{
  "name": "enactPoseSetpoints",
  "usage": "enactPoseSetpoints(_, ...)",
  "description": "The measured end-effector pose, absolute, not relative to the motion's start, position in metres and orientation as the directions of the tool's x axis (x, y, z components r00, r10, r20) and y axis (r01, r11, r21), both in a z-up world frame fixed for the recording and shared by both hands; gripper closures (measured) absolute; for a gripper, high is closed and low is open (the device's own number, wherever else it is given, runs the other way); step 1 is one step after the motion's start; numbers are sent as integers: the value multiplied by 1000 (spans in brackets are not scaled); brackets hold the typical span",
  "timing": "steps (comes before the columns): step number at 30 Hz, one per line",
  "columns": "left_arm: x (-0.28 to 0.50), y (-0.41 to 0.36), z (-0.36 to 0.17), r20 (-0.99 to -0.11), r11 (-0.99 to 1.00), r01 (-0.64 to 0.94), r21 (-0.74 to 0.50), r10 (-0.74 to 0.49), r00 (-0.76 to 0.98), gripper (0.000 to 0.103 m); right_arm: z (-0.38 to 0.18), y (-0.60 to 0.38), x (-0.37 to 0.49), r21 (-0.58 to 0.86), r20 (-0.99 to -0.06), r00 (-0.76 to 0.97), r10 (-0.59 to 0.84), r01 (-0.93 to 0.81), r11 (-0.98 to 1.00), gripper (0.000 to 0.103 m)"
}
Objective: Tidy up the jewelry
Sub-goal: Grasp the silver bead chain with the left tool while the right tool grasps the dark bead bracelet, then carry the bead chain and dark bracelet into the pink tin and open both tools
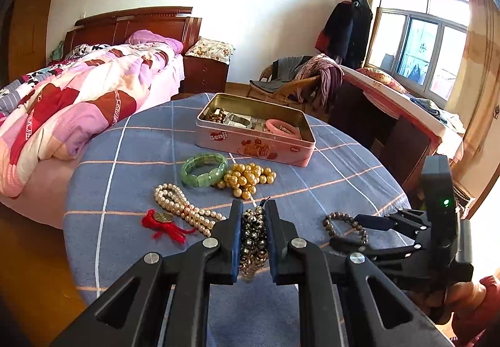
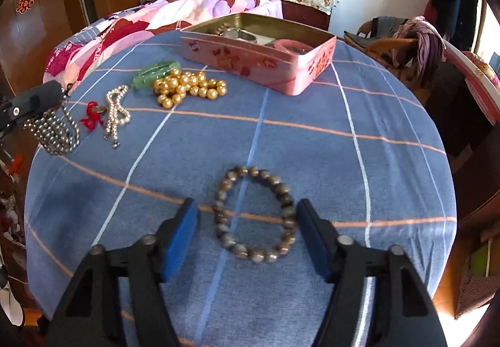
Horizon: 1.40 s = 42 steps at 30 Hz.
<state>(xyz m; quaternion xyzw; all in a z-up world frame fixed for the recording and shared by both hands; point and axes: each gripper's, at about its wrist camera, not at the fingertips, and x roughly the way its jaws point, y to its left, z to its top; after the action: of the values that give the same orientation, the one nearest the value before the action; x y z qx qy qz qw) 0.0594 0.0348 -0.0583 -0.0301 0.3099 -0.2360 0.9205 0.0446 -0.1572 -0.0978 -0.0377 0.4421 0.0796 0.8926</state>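
Here, the left gripper point(image 1: 253, 215) is clamped on a strand of dark metallic beads point(image 1: 253, 240), lifted off the round table's blue checked cloth point(image 2: 312, 103). The right gripper point(image 2: 247, 206) stands partly open, its blue pads point(image 2: 179, 237) flanking a brown bead bracelet point(image 2: 254, 217) lying flat, not squeezing it. Farther back, an open pink tin point(image 1: 250, 140) holds other jewelry.

One pink tin point(image 1: 250, 143) stands on the desk point(image 2: 312, 159). Loose bead pieces number six — one green bracelet point(image 1: 203, 169), one gold strand point(image 1: 248, 178), one pearl strand point(image 1: 184, 211), one red charm point(image 1: 162, 223), one brown bracelet point(image 2: 254, 215), one dark strand point(image 1: 253, 240).
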Motion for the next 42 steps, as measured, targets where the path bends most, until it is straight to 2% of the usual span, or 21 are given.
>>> enactPoseSetpoints(1, 60, 34, -60, -558, 886, 415, -204, -454, 695, 90, -97, -160, 44, -2, -795, 598, 98, -165, 986, 60)
enactPoseSetpoints(3, 60, 35, -61, -561, 886, 415, -207, -455, 692, 90, -97, -165, 44, -7, -794, 602, 82, -144, 990, 80)
enactPoseSetpoints(11, 63, 38, -64, -569, 889, 403, -216, -450, 688, 90, -91, -170, 48, 39, -787, 607, 109, -127, 991, 83)
enactPoseSetpoints(16, 68, 38, -59, -561, 890, 400, -219, -451, 694, 90, -71, -177, 49, 92, -745, 651, 144, -113, 989, 83)
enactPoseSetpoints(28, 103, 18, -16, -449, 871, 444, -211, -490, 747, 90, -12, -190, 85, 163, -576, 802, 159, -78, 984, 83)
enactPoseSetpoints(33, 128, 3, -2, -415, 876, 445, -186, -481, 773, 90, -4, -190, 116, 190, -541, 826, 159, -65, 980, 83)
enactPoseSetpoints(42, 182, -21, 1, -397, 886, 432, -169, -462, 793, 90, -12, -190, 173, 128, -522, 850, 79, -13, 992, 83)
